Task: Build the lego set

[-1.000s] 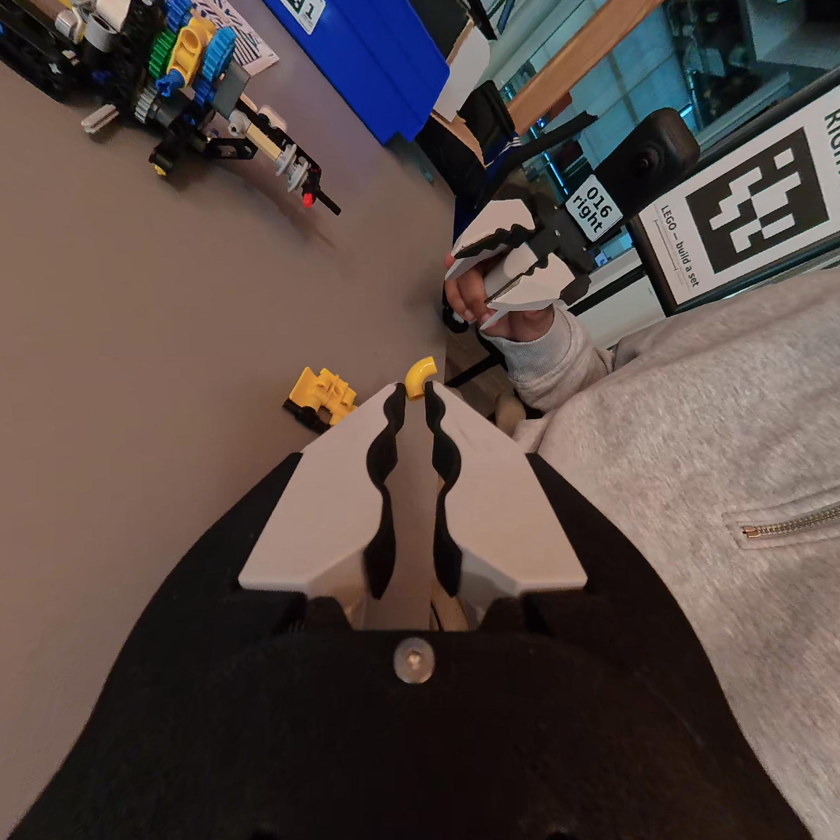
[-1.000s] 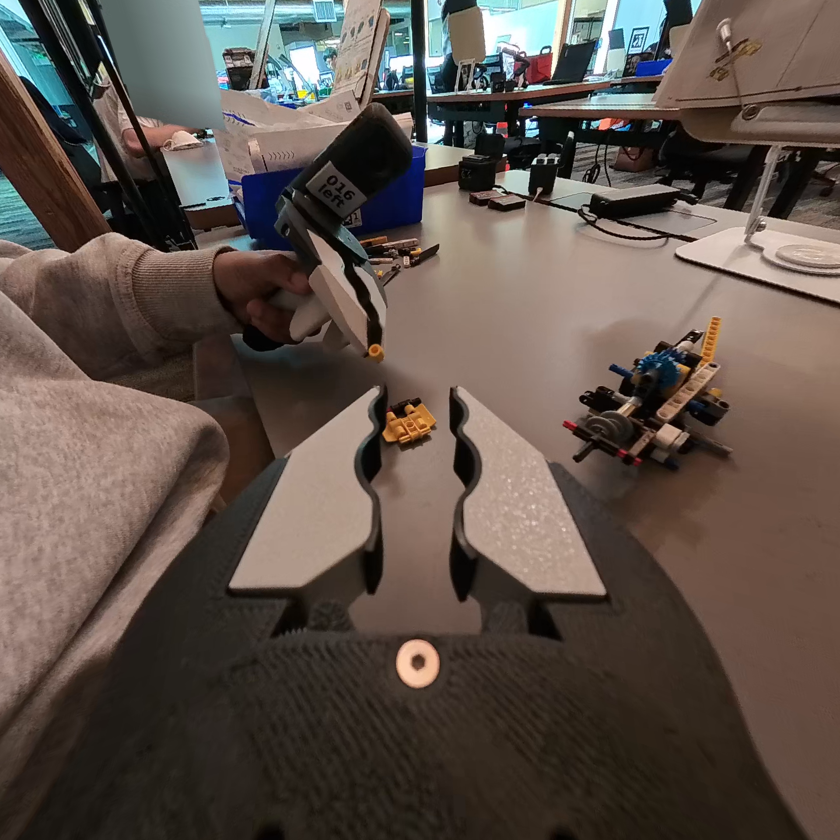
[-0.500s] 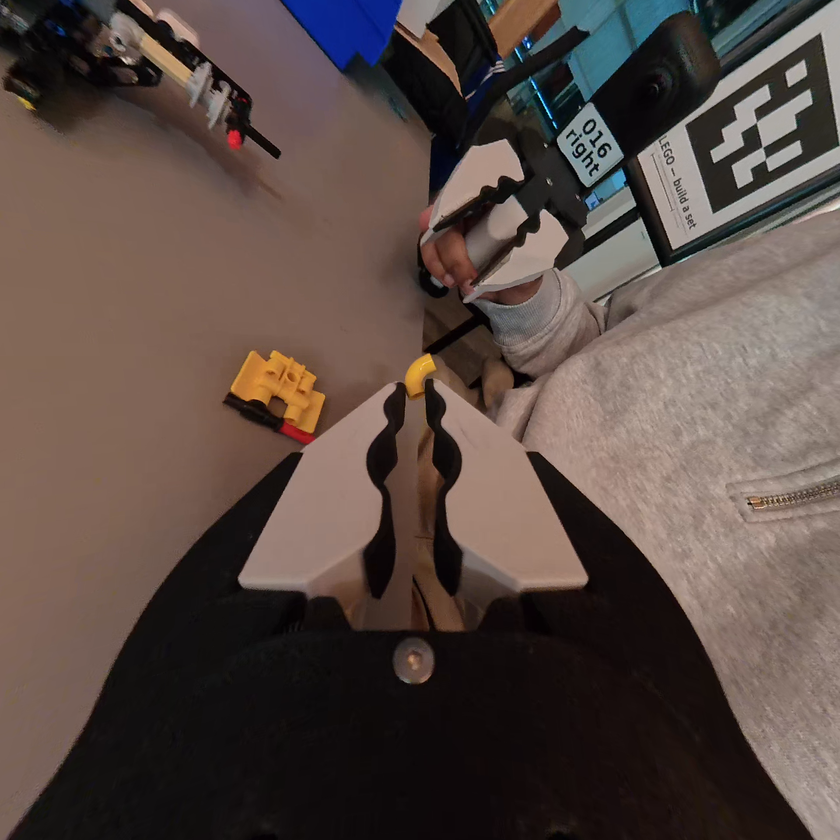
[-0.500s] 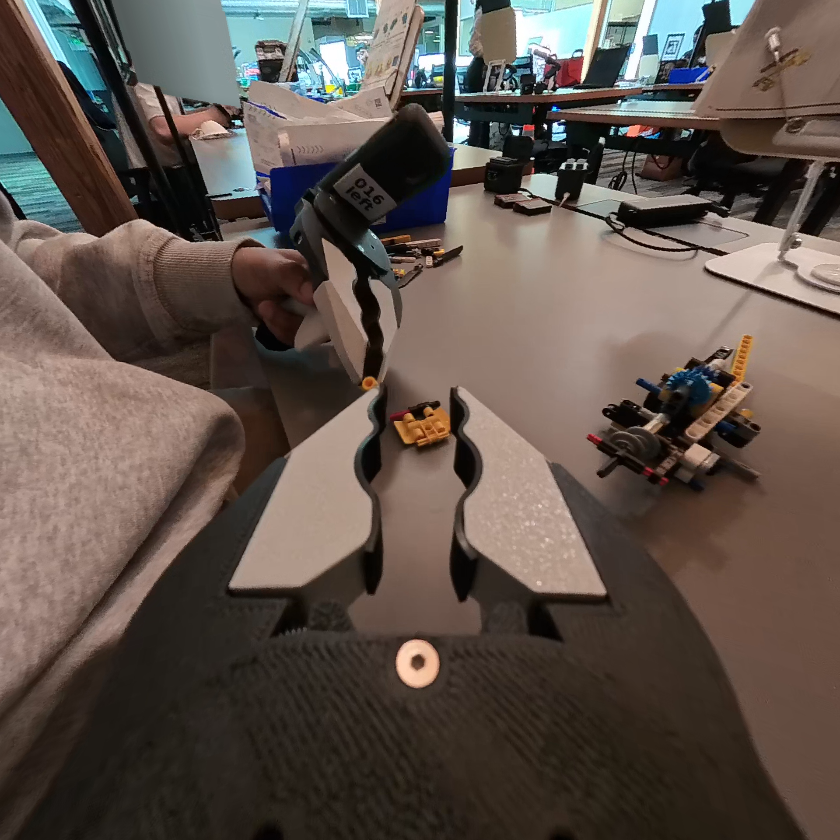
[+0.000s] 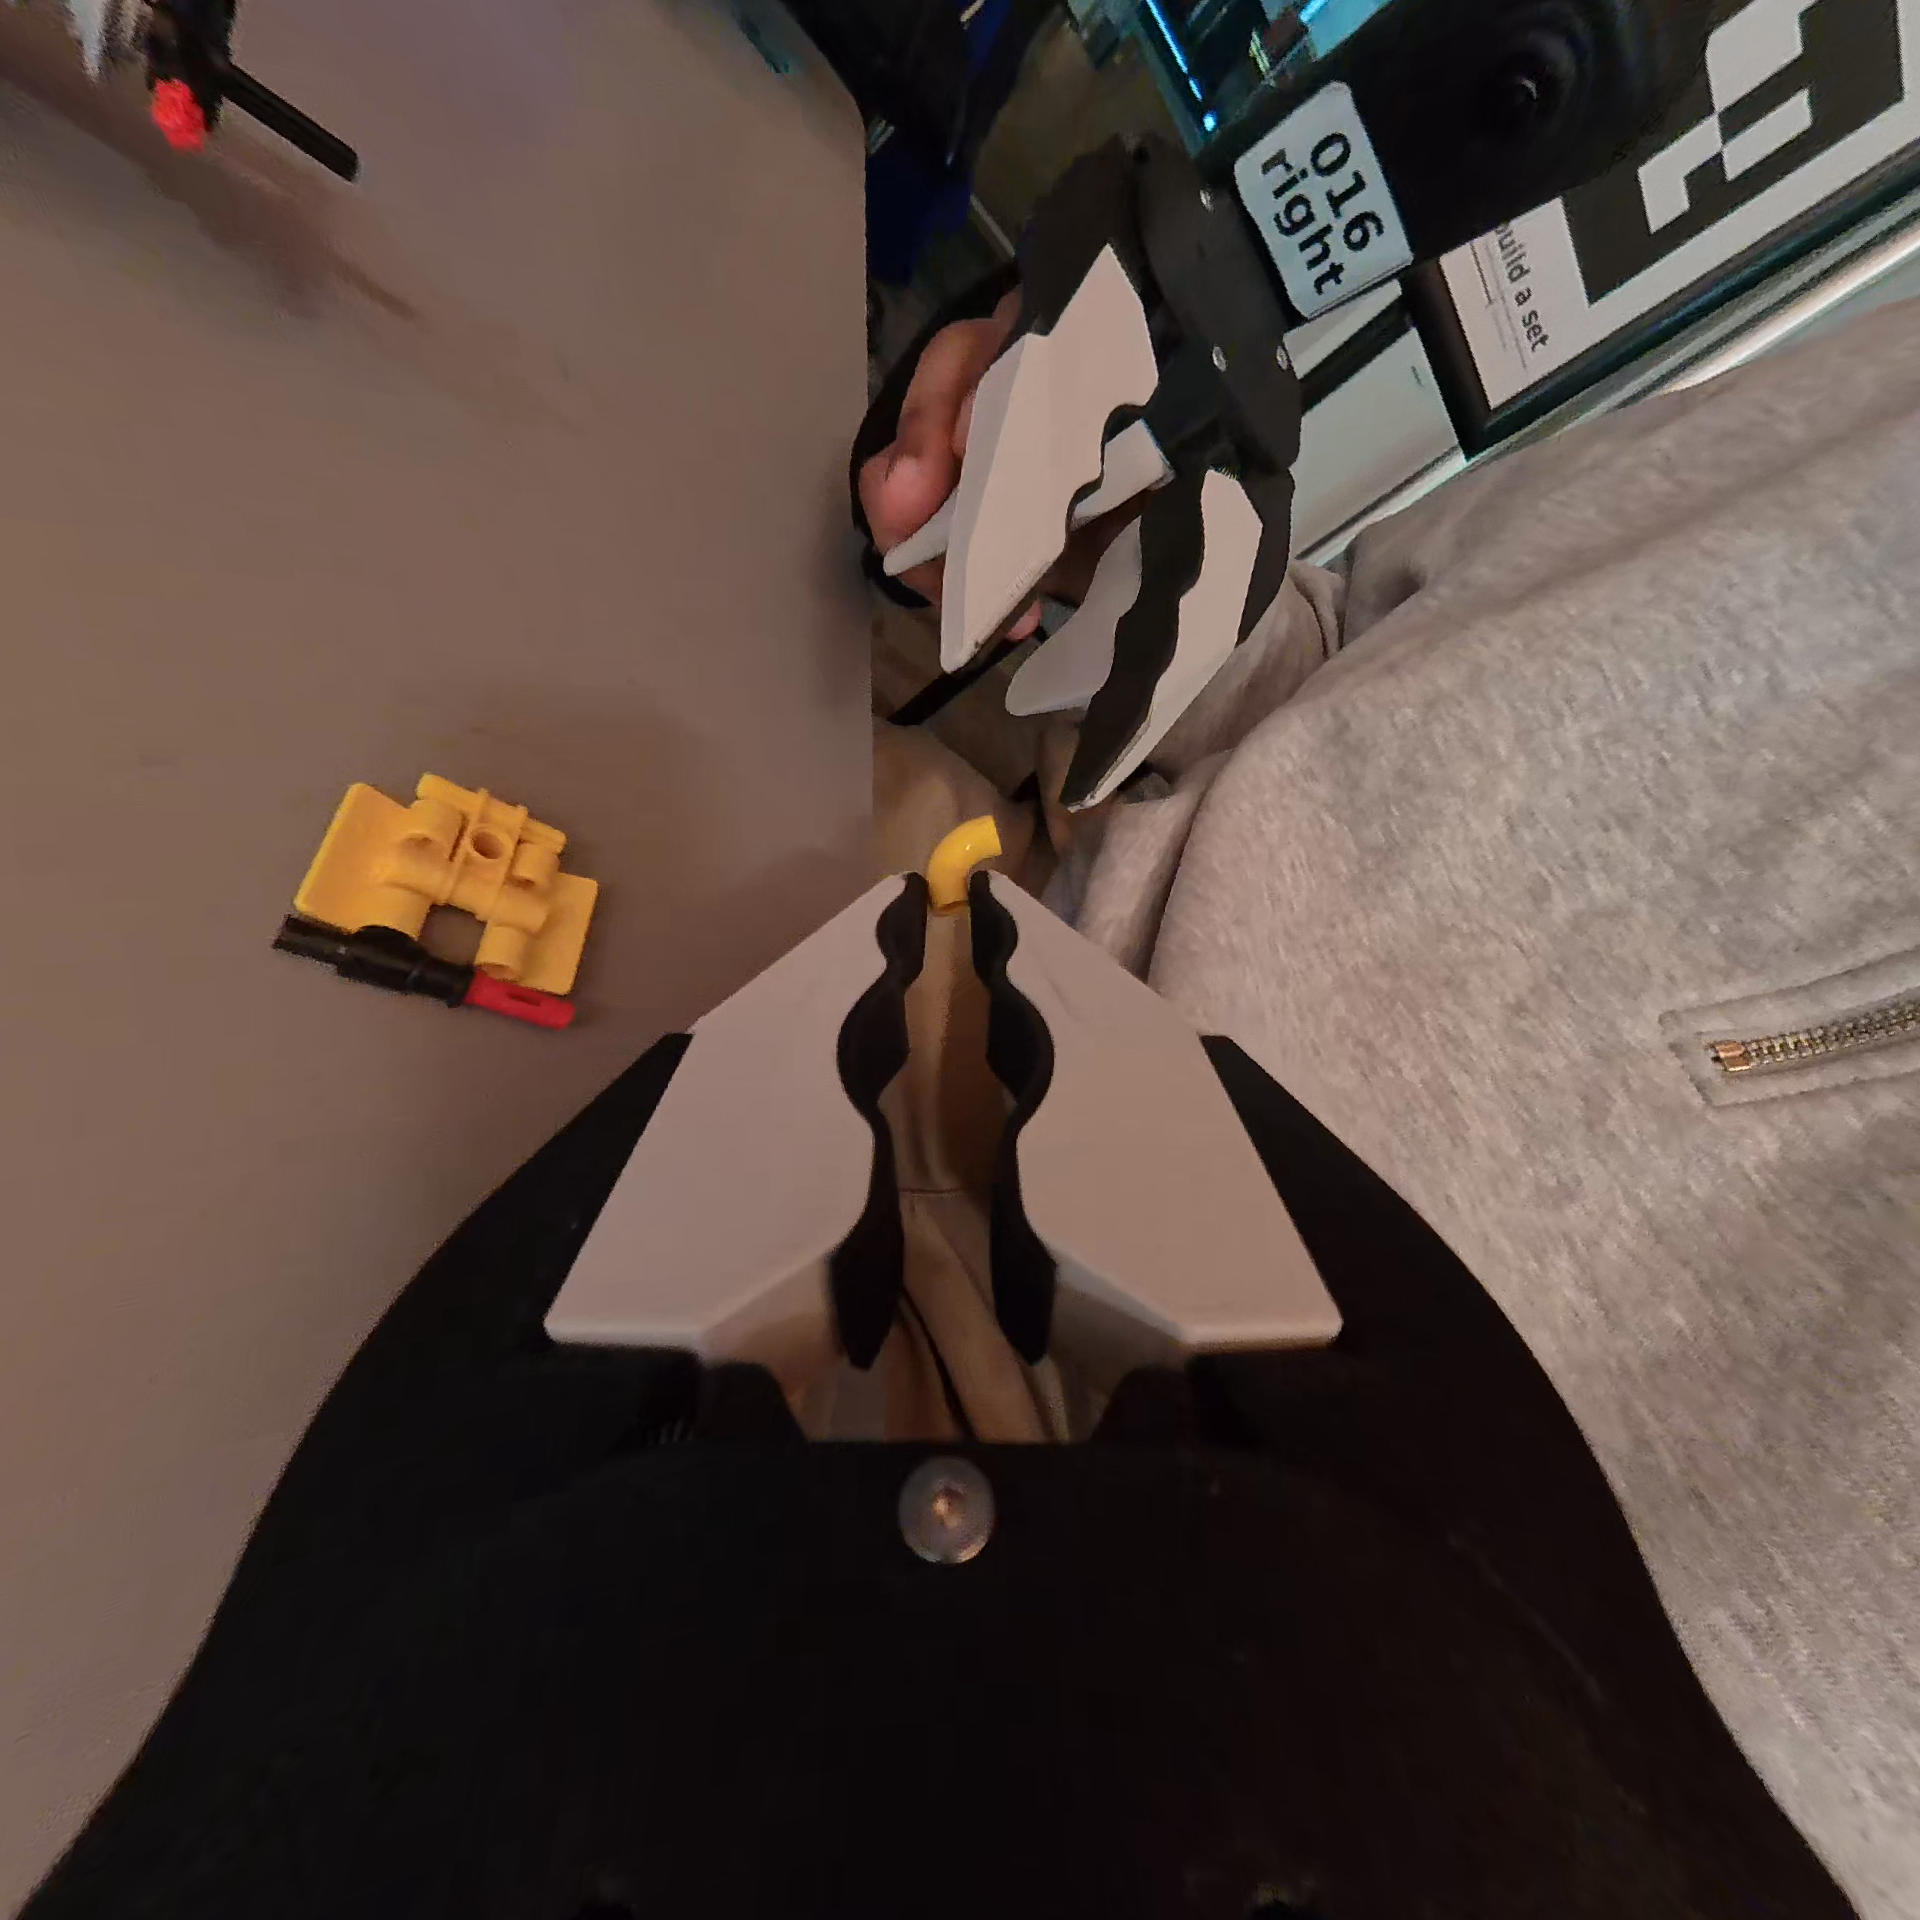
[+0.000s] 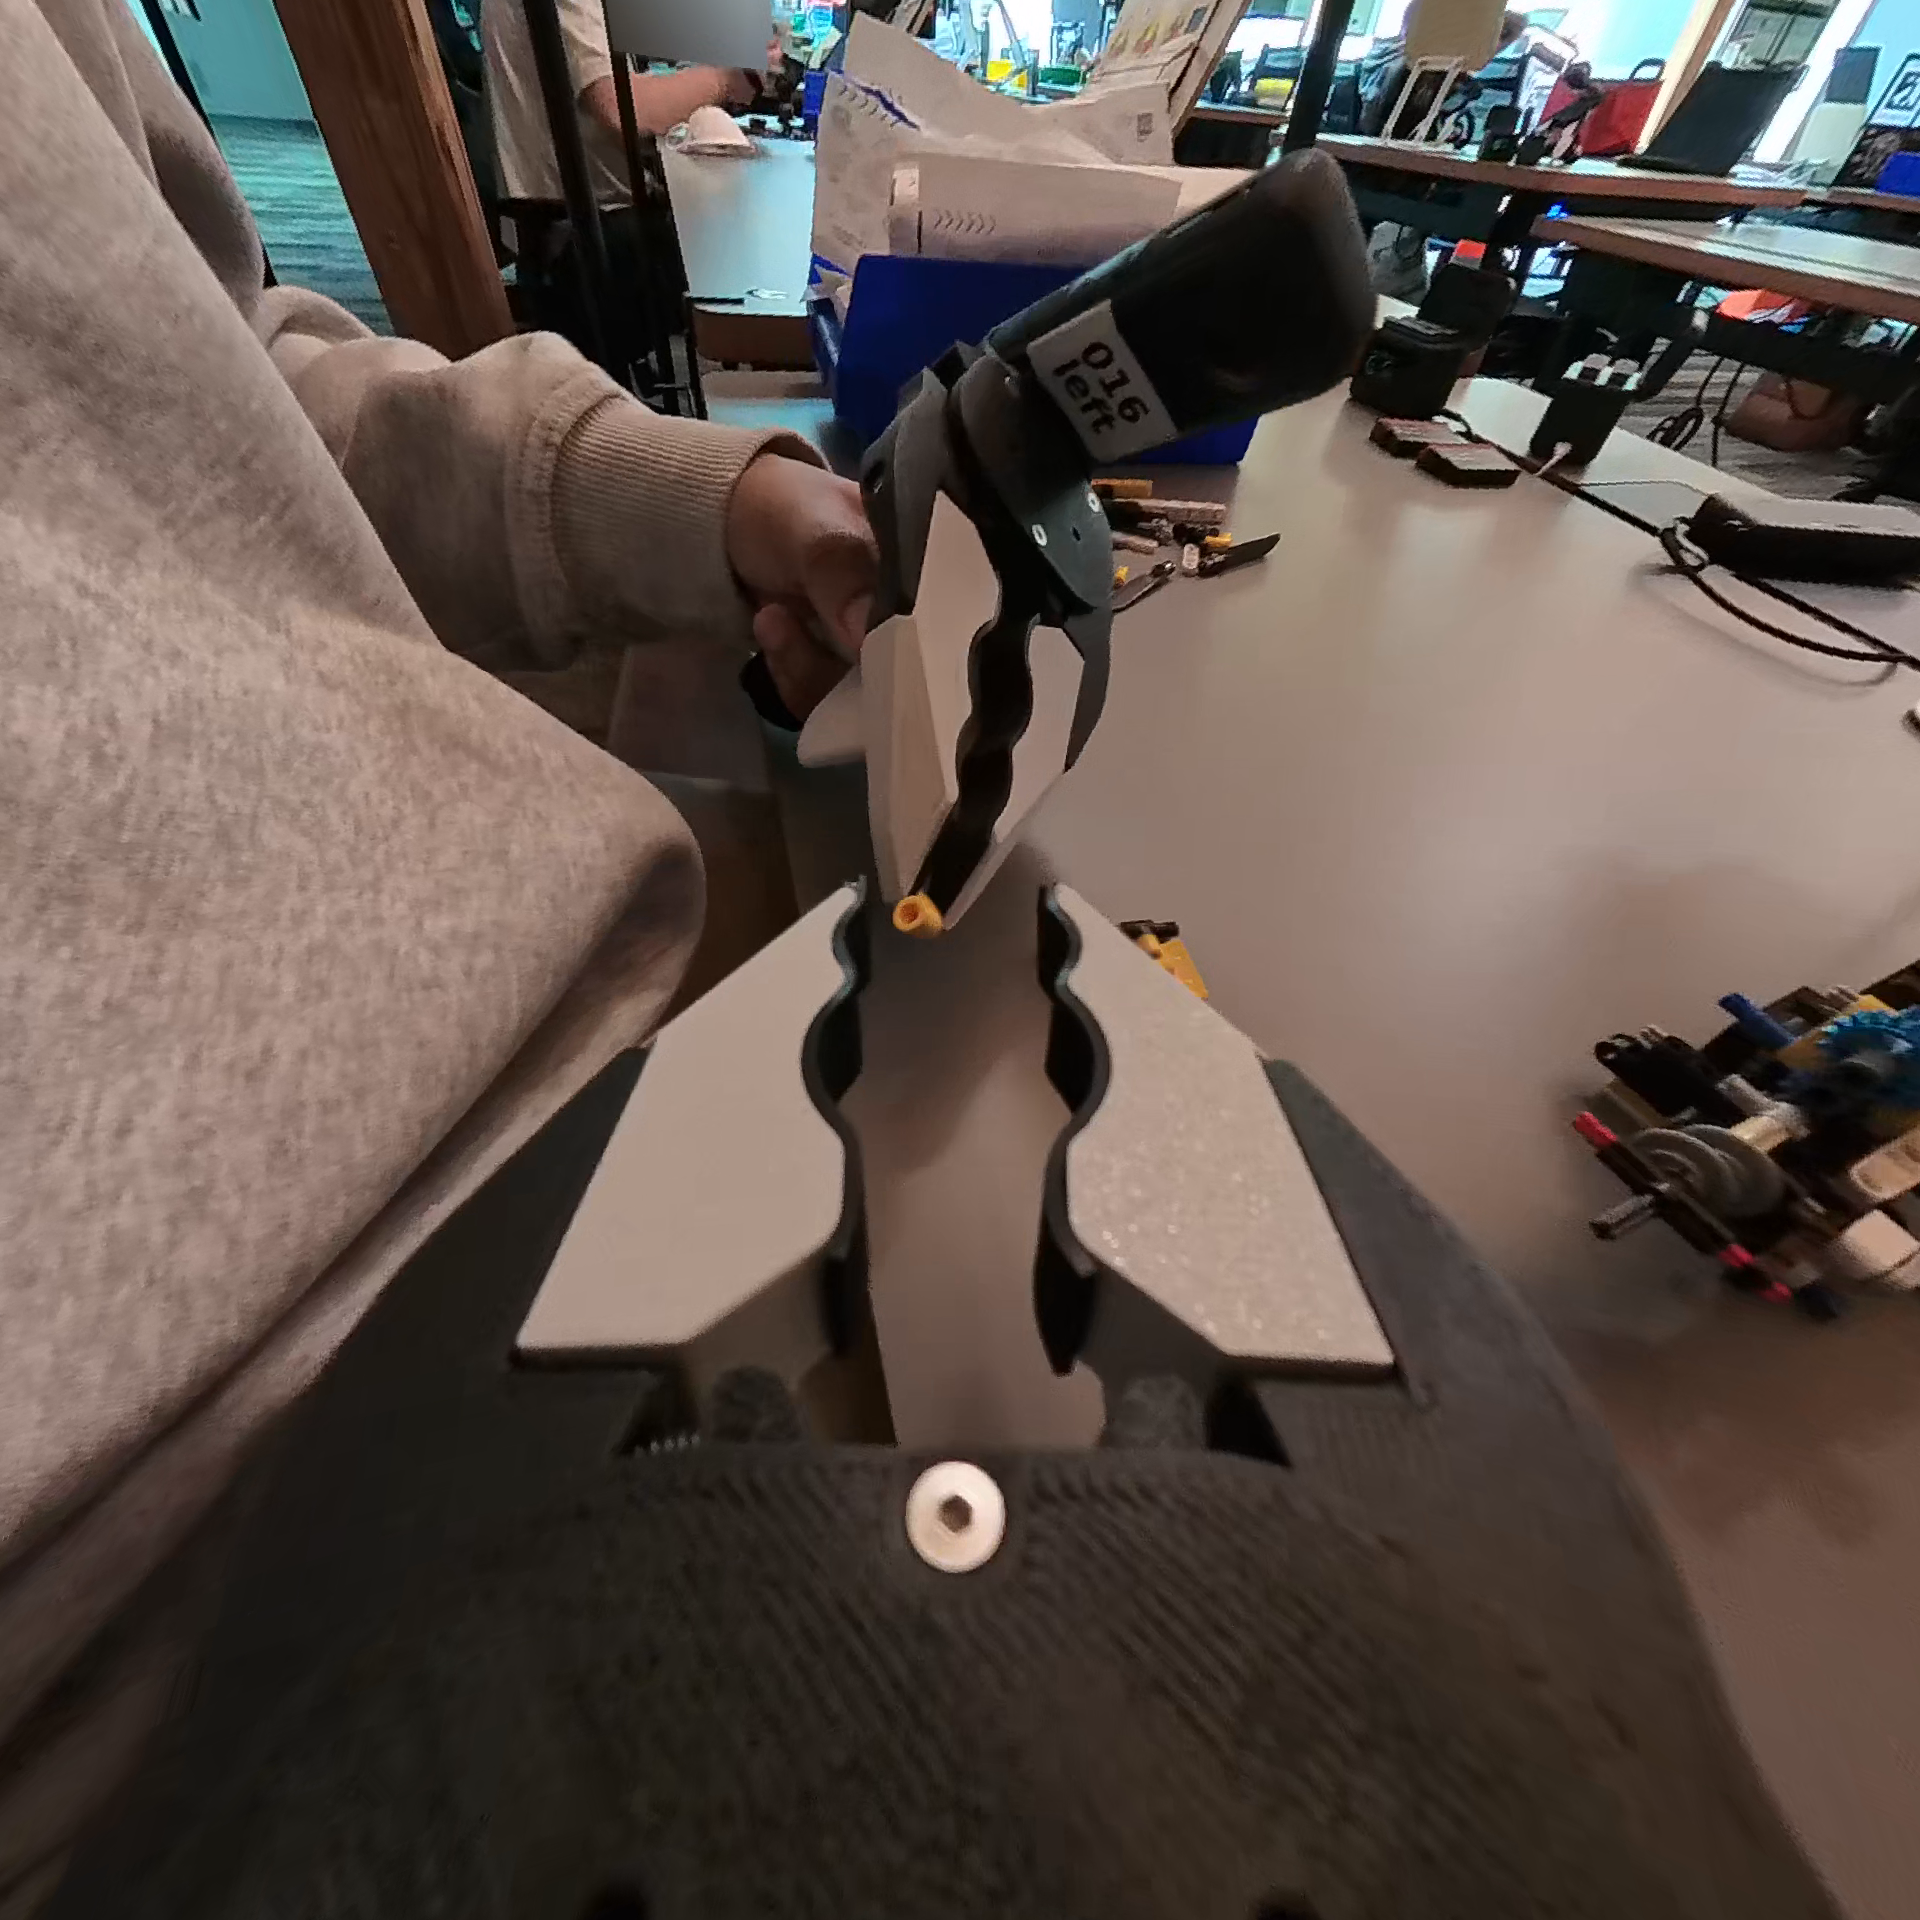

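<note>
Left wrist view: yellow elbow piece [image 5: 961, 847] at gripper [image 5: 945, 883] tips

A white sticker [image 5: 1320, 213] with dark print sits on the right gripper [image 5: 1023, 727], upper right of the left wrist view. Behind it, at the frame's edge, a white sign [image 5: 1517, 301] carries a black square code and a printed line. In the right wrist view, upper centre, a pale sticker [image 6: 1103, 387] with print marks the left gripper [image 6: 930, 899].

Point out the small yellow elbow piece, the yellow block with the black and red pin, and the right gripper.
yellow elbow piece [image 5: 961, 847], left wrist view, its bend.
yellow block [image 5: 457, 878], left wrist view, its top face.
right gripper [image 5: 1023, 732], left wrist view, between its fingertips.
</note>
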